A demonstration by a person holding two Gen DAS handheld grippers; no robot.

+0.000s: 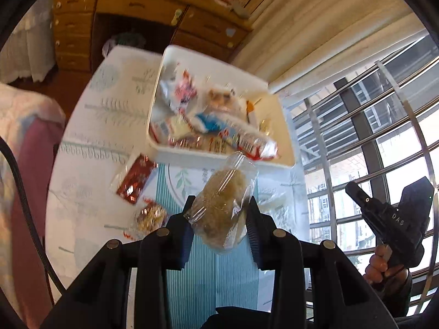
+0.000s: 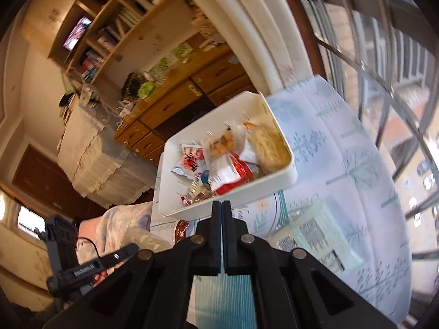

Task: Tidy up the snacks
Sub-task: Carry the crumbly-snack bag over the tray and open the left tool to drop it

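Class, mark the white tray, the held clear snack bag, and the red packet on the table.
white tray (image 1: 219, 152), left wrist view, near rim.
clear snack bag (image 1: 223, 192), left wrist view, middle.
red packet (image 1: 135, 178), left wrist view, centre.

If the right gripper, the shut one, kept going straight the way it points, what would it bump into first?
Most likely the near wall of the white tray of snacks: the right gripper, shut and empty, lines up with that wall. Depth is hard to judge here, so it might meet the tablecloth just before it.

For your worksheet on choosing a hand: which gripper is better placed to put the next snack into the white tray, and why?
Probably the left gripper: it already grips a clear-wrapped snack just short of the white tray. The right gripper is shut and empty.
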